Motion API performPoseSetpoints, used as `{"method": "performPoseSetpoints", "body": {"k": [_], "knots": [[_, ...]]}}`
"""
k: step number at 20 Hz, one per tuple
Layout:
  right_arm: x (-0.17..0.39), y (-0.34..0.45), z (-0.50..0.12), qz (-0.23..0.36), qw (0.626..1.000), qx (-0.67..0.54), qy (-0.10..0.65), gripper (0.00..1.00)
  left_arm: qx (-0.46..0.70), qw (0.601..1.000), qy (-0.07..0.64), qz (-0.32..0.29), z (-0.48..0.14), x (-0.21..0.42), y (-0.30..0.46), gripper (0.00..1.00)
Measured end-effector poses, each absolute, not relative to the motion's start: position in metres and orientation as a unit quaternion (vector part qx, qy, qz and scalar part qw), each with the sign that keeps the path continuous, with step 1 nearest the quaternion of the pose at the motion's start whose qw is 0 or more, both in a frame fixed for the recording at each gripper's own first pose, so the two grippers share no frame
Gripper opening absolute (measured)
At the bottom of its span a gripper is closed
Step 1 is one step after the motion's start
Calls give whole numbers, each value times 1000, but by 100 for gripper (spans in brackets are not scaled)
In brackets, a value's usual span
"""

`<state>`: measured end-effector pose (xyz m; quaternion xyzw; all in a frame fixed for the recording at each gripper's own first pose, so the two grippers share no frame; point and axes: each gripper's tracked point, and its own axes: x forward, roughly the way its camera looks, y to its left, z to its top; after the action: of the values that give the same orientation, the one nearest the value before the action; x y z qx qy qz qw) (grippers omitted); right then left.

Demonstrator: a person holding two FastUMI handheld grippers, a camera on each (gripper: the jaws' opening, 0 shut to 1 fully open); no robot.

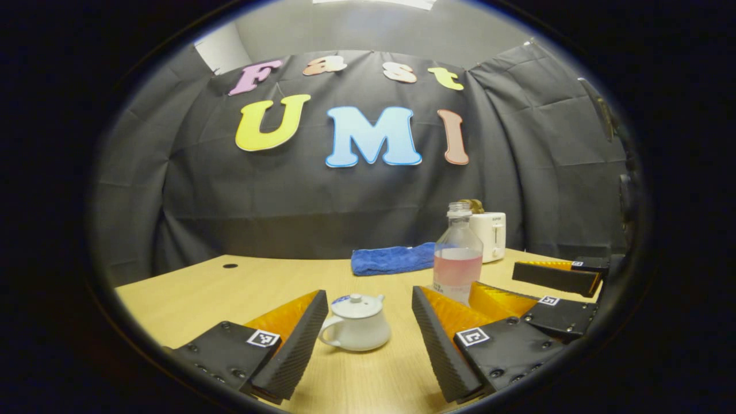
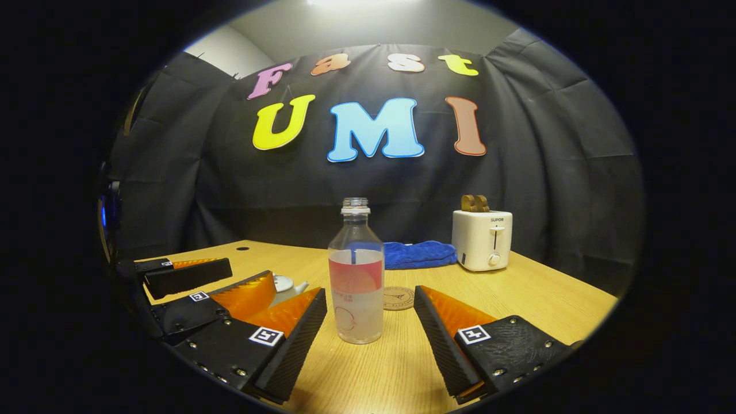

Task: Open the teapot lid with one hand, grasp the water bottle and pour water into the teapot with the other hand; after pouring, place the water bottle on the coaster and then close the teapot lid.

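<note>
The left gripper (image 1: 364,339) is spread wide and holds nothing; the teapot (image 1: 355,330) stands on the table (image 1: 190,287) between its fingers, lid (image 1: 357,305) seated. The right gripper (image 2: 370,339) is likewise wide and empty, with the uncapped water bottle (image 2: 356,282) upright between its fingers and the coaster (image 2: 399,298) just behind. The teapot appears ceramic: rigid, smooth, fragile. Take the lid by its small knob. The bottle looks thin-walled and roughly half full; grasp mid-body with moderate pressure.
</note>
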<state>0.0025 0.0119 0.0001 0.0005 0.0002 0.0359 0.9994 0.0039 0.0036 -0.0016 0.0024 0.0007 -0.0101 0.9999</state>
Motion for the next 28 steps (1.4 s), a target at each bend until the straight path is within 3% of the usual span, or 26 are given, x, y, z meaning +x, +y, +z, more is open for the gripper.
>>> {"method": "performPoseSetpoints", "body": {"k": [10, 15, 25, 26, 28], "knots": [[34, 25, 1, 42, 999, 1, 2, 95, 2, 1000, 6, -28, -5, 45, 19, 96], [45, 29, 1, 45, 999, 1, 6, 95, -8, 997, 42, -67, -18, 63, 11, 93], [62, 27, -24, 51, 994, 34, 93, 95, 1, 995, 56, -80, -19, 68, 9, 92], [63, 26, -24, 52, 993, 35, 96, 95, 1, 995, 54, -80, -19, 68, 10, 92], [64, 27, -25, 53, 993, 35, 99, 95, 0, 995, 55, -81, -20, 69, 10, 80]]}}
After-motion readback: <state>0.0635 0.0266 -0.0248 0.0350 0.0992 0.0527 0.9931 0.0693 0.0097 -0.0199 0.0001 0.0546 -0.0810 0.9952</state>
